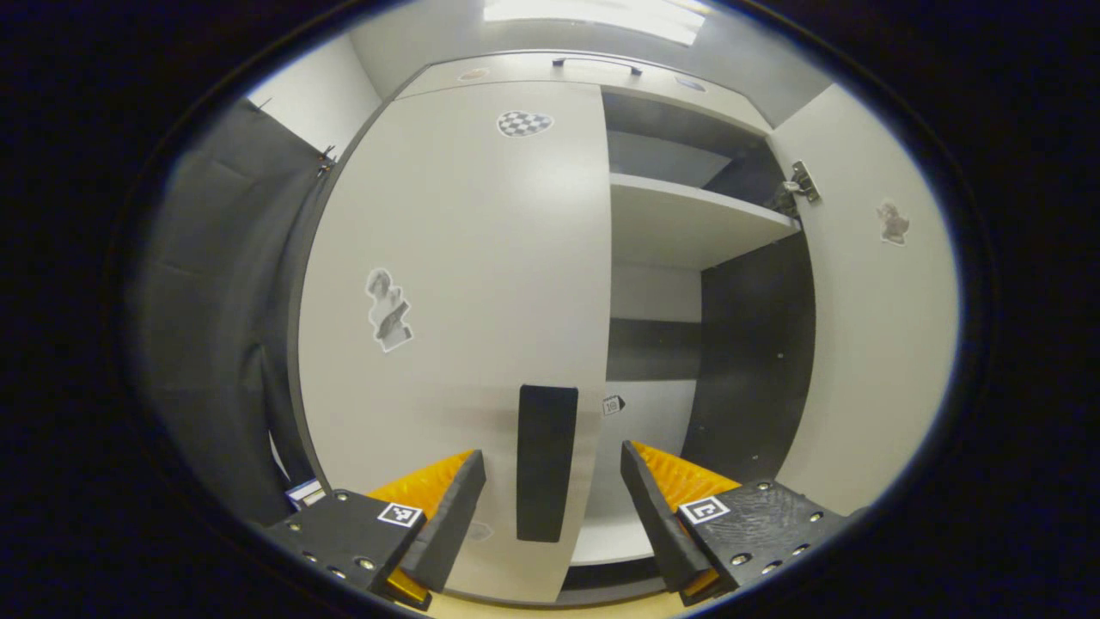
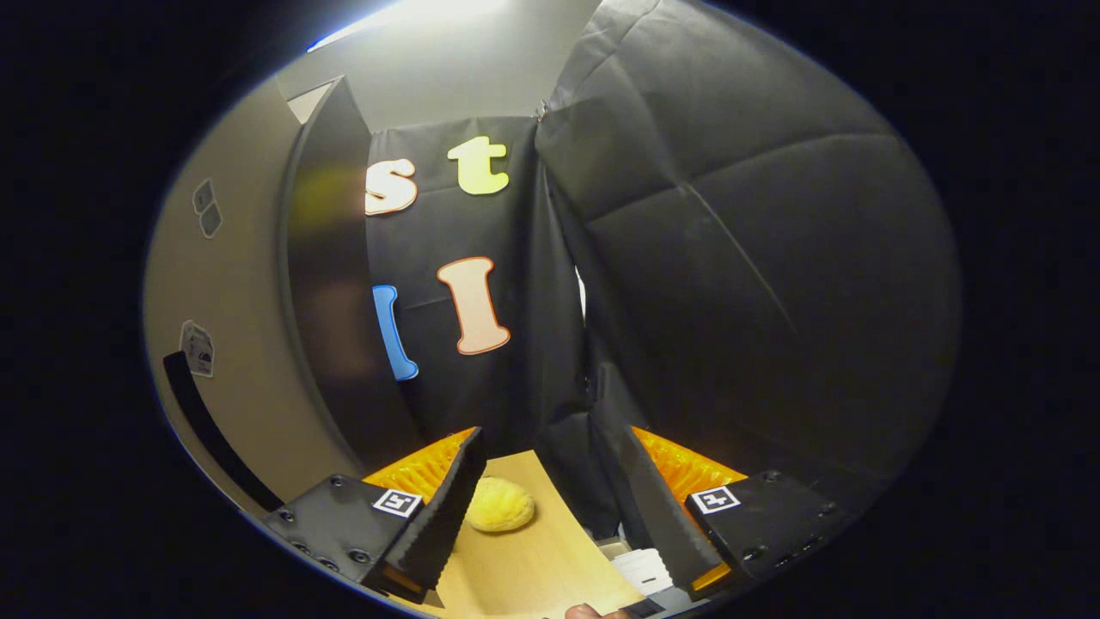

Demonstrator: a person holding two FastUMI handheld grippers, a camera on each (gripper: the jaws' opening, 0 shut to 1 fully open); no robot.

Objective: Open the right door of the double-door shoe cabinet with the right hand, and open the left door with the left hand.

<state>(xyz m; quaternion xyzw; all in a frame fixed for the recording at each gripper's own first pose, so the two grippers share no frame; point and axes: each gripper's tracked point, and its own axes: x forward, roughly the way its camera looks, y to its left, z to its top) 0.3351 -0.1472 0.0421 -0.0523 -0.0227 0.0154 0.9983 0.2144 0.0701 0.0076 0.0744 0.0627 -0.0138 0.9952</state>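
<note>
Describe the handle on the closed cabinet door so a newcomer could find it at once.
Start at the pale cabinet. Its right door is swung open, its left door is closed. On the closed door, low down near the inner edge, sits the handle: an upright dark bar, the only dark strip there, unlike the stickers above.

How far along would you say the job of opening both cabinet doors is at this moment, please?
Done: the right door stands swung wide, showing the shelf inside. In hand: the left gripper is open, its fingers either side of the dark handle on the left door, not gripping it. Left: that door sits closed and needs pulling open. The right gripper is open, holding nothing.
</note>
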